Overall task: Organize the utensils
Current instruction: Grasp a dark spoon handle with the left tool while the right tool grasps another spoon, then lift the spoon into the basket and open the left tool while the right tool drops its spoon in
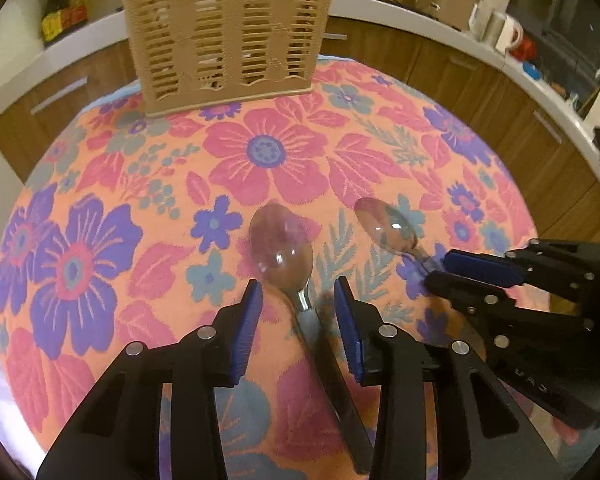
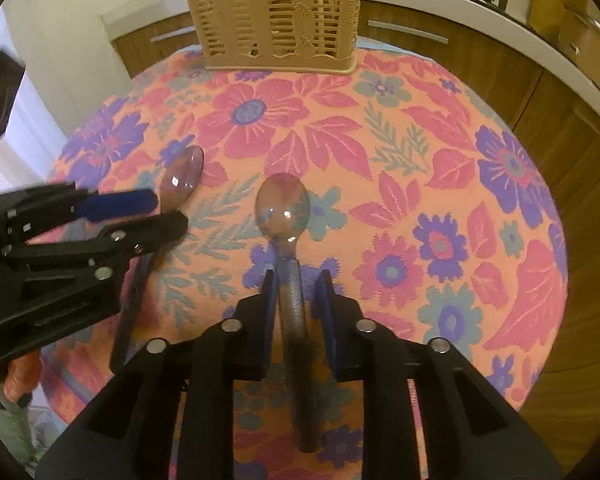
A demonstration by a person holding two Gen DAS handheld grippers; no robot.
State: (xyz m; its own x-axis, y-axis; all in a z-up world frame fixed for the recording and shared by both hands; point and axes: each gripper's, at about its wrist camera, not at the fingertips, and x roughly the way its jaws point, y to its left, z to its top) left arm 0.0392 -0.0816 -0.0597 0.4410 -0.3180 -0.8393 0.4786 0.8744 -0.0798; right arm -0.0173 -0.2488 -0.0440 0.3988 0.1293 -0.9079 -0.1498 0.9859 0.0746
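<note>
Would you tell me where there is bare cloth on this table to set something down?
Free: the wide band of tablecloth between the slotted holder and the spoon bowls, plus the outer sides beyond each spoon. Crowded: the near edge, where the left gripper straddles the left spoon and the right gripper the right spoon.

No legible text, label, brand or number is showing on anything in either view.

Floral-clothed table (image 1: 100, 184): two spoons (image 1: 281, 246), caddy (image 1: 228, 36).
</note>
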